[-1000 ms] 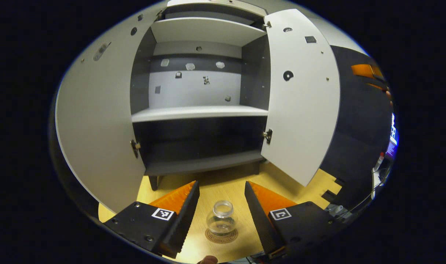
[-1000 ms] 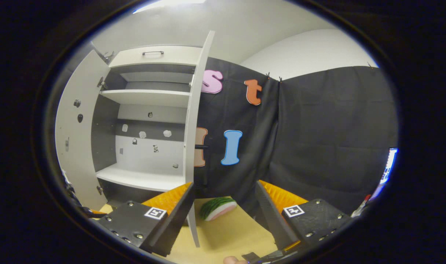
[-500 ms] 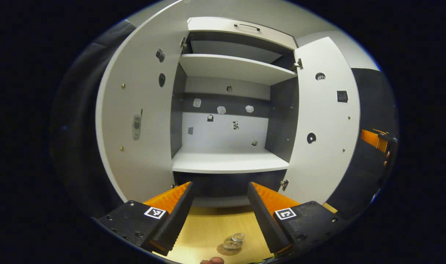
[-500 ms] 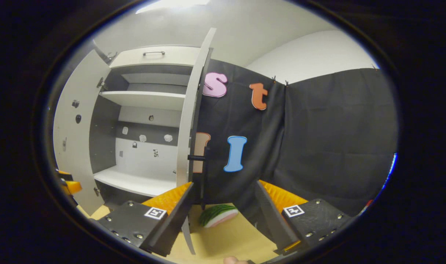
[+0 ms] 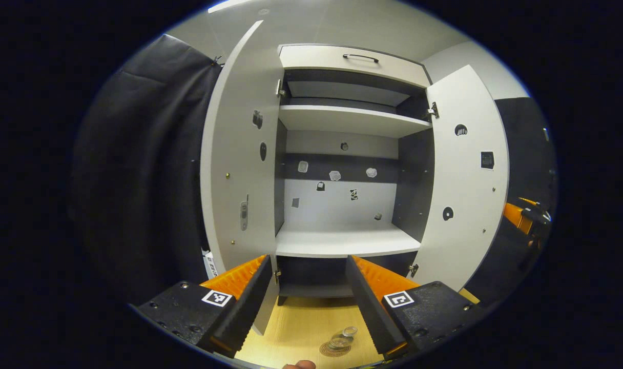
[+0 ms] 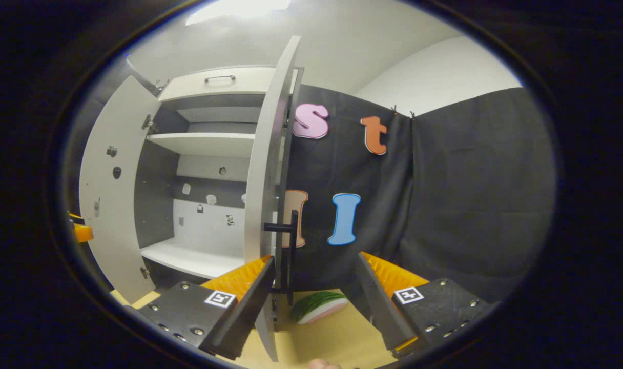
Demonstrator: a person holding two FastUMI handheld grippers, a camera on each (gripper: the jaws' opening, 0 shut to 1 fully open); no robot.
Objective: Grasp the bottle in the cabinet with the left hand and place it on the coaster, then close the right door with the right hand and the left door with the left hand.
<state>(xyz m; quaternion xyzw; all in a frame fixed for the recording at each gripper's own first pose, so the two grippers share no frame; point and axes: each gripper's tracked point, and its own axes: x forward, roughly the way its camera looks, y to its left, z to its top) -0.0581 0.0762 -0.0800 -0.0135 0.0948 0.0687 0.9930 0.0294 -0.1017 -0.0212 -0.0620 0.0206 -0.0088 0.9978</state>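
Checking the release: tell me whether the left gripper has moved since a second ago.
Yes. The left gripper has pulled back and up from the bottle on its coaster; the cabinet looks smaller.

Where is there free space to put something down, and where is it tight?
The middle shelf of the cabinet is bare from wall to wall. The tabletop between the cabinet foot and the bottle on its coaster is also free. It is tight at the right door, where the watermelon slice lies just past its edge.
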